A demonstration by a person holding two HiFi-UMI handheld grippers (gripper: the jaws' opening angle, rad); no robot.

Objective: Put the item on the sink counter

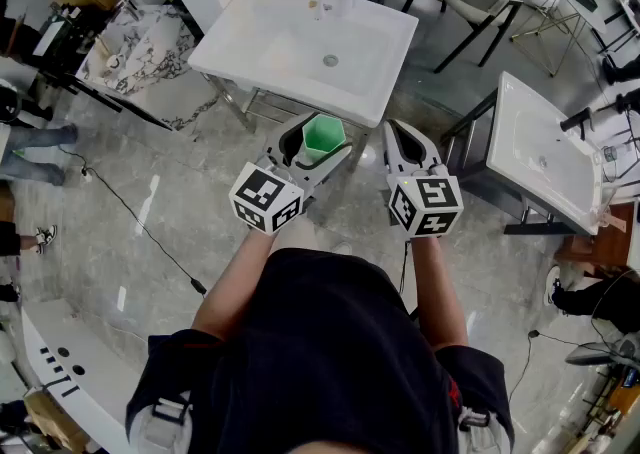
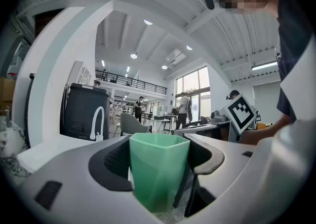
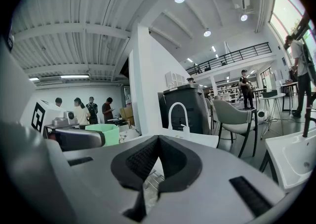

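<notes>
Your left gripper (image 2: 159, 161), jaws wide, grips the green cup (image 1: 323, 134); right gripper (image 3: 155, 156) closed, empty. Releasing short of the sink counter (image 1: 262, 40) at 12 o'clock would likely drop it.

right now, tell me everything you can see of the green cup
The green cup is a mint, faceted tumbler, plastic by its look, open top up, apparently empty. It stands upright between the left claw's dark pads, which press its sides, held in the air just short of the white sink counter.
</notes>
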